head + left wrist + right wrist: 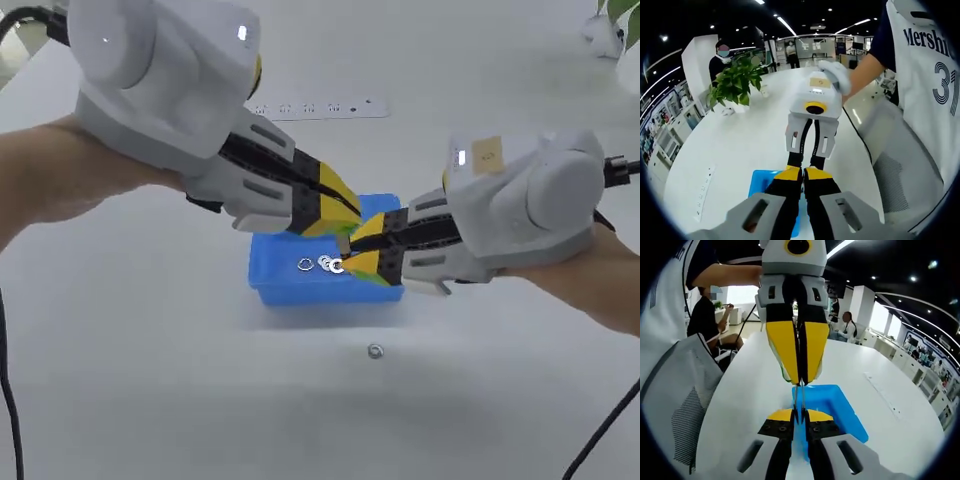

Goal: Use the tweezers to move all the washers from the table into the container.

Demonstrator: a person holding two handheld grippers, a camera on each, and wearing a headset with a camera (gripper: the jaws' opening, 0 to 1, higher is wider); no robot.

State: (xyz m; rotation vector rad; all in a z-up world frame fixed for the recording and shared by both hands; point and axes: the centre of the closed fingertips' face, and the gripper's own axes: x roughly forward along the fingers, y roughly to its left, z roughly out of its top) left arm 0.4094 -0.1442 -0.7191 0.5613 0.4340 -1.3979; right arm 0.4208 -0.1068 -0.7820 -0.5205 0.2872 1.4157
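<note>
A blue container (pixel 290 291) sits mid-table with three washers (pixel 325 263) inside. One more washer (pixel 375 350) lies on the white table in front of it. My left gripper (pixel 350 215) reaches in from the upper left, shut on the tweezers (pixel 799 395). My right gripper (pixel 360 256) comes from the right and meets it over the container's right side. In the right gripper view the thin prongs run from the left gripper (pixel 800 380) down between the right gripper's (pixel 799 416) shut jaws, above the container (pixel 840 410). The left gripper (pixel 803 173) faces the right one.
A power strip (pixel 315 108) lies on the table behind the container. A potted plant (pixel 735 82) stands at the far table edge. A mesh chair (pixel 680 405) is beside the table. A black cable (pixel 10 400) hangs at the left edge. People stand in the background.
</note>
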